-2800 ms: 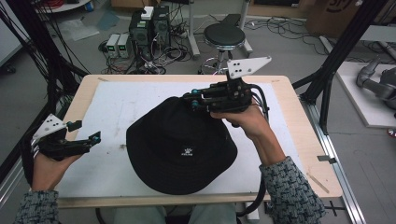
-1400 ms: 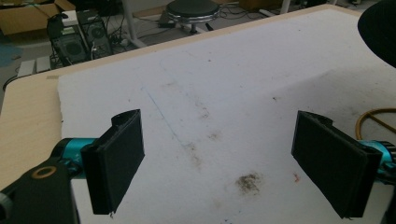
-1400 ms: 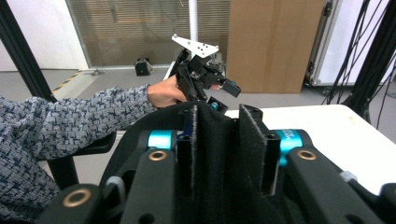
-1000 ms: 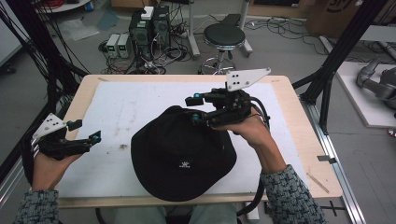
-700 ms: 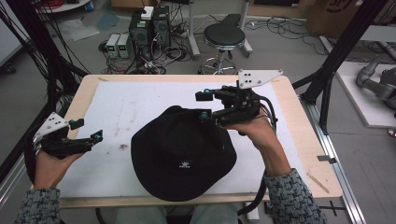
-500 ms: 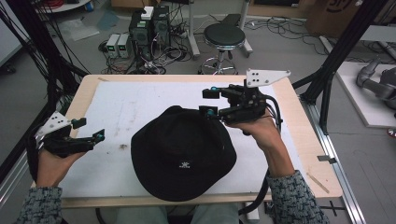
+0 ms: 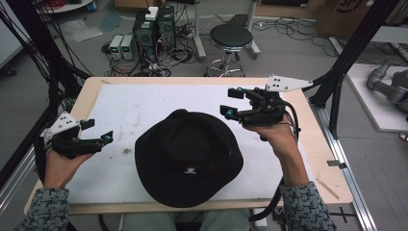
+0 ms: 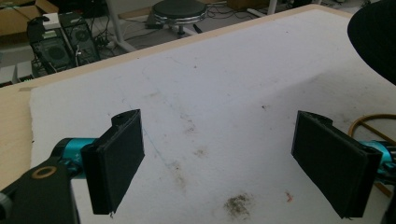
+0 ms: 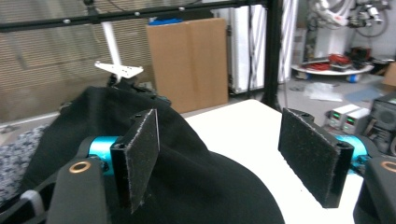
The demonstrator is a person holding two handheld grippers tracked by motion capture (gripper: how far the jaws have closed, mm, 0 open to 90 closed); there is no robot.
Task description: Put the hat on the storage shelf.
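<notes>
- One black hat (image 7: 188,156) lies flat on the white mat (image 7: 144,108) that covers the counter (image 7: 317,144); I see it at the middle of the mat, toward the near edge, with its small white logo facing the person.
- The hat rests free; no pad presses on it.
- My right gripper (image 7: 232,102) hangs just beyond the hat's far right brim, held level and pointing toward the left side of the high view.
- Its jaws have just been opening and now stand wide. In the right gripper view the black crown (image 9: 196,177) rises low between and behind the two pads, but they do not touch it.
- The right hand (image 7: 275,137) holds this gripper from below, with a patterned sleeve (image 7: 303,207) behind it near the counter's edge.
- My left gripper (image 7: 98,132) is well apart from the hat, at the left edge of the mat, also level and pointing toward the hat.
- Its jaws are wide, and in the left gripper view only stained mat lies between the pads; the hat's brim (image 8: 373,39) shows at the upper right corner.
- Some brown stains (image 7: 127,151) mark the mat between the left gripper and the hat.
- Behind the counter, on the floor, stand a round stool (image 7: 231,36) and some computer boxes (image 7: 154,26) with cables.
</notes>
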